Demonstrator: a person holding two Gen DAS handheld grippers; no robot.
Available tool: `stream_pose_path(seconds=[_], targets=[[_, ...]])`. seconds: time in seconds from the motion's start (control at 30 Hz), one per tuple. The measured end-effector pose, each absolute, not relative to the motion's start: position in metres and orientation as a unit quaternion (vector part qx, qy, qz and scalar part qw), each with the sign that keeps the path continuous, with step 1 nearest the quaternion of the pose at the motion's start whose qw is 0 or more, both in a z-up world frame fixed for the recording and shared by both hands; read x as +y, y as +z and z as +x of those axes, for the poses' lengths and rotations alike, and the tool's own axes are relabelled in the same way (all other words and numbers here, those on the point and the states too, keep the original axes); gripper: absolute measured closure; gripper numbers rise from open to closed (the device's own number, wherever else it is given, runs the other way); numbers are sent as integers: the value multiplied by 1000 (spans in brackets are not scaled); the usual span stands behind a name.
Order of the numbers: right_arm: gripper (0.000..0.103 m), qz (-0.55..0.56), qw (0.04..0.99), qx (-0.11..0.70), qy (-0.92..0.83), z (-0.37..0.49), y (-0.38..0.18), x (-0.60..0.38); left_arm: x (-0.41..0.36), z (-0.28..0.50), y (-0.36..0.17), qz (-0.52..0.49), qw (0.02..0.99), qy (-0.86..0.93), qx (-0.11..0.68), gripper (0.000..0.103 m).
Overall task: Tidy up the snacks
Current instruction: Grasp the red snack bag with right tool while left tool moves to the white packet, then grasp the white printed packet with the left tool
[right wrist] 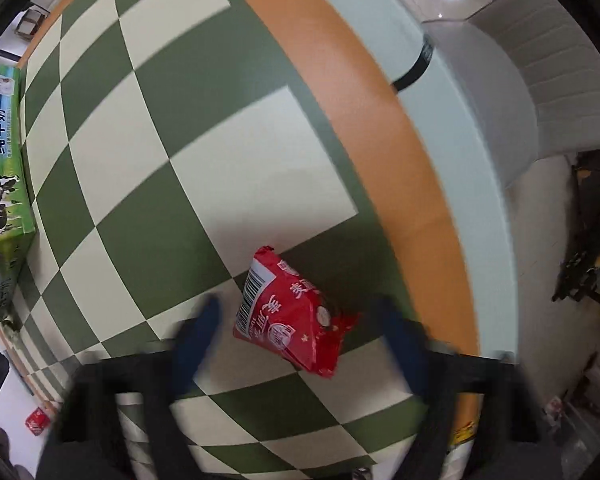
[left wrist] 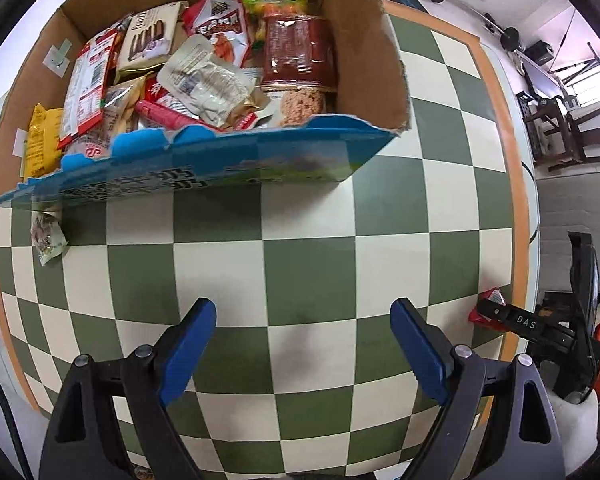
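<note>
Between the right gripper's parted, blurred fingers lies 1 red snack packet, apparently untouched, long axis slanting across the gap; left gripper gapes empty.

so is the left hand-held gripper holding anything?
No, the left hand-held gripper stands open over bare green-and-cream checkered tablecloth, nothing between its blue fingers.

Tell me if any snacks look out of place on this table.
Yes. A red snack packet lies loose near the table's orange edge, between the right gripper's fingers. Another small packet sits outside the full cardboard box.
</note>
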State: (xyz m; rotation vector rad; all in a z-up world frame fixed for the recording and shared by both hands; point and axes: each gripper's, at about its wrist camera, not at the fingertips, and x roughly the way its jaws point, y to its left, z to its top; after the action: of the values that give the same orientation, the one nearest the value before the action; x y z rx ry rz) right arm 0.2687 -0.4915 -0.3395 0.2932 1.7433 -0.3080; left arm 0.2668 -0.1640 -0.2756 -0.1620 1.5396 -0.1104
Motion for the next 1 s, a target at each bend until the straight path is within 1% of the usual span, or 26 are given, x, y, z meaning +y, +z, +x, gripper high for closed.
stream_pose_path(seconds=[0.03,0.1,0.23,0.37,0.43,0.53,0.57,0.7,0.83,1.0], targets=[[49,133,628,755,-135,267,-341,-491,-161,267,-274,-73,715,-49,694,14],[53,132,639,746,-132,264,-338,-487,-152,264,-269,-74,718,-48,690,14],[53,134,656,738,-85,254,-325,-457,-120,254,-254,-83,732,-39,675,14],[53,136,658,740,-18,246,-318,-405,-60,235,-239,-85,752,13,653,14],[53,136,656,742,17,246,-315,-369,-23,227,-240,-90,753,48,650,14],[53,127,659,739,65,247,-311,-312,36,222,-259,-121,731,99,664,14],[53,121,659,738,80,246,-310,-295,59,223,-270,-145,718,116,671,14],[53,96,654,739,134,248,-314,-231,109,230,-297,-206,692,144,677,14],[53,72,655,735,160,260,-314,-179,129,248,-322,-245,671,136,687,14],[53,53,663,729,165,271,-316,-147,129,269,-344,-241,659,122,702,14]])
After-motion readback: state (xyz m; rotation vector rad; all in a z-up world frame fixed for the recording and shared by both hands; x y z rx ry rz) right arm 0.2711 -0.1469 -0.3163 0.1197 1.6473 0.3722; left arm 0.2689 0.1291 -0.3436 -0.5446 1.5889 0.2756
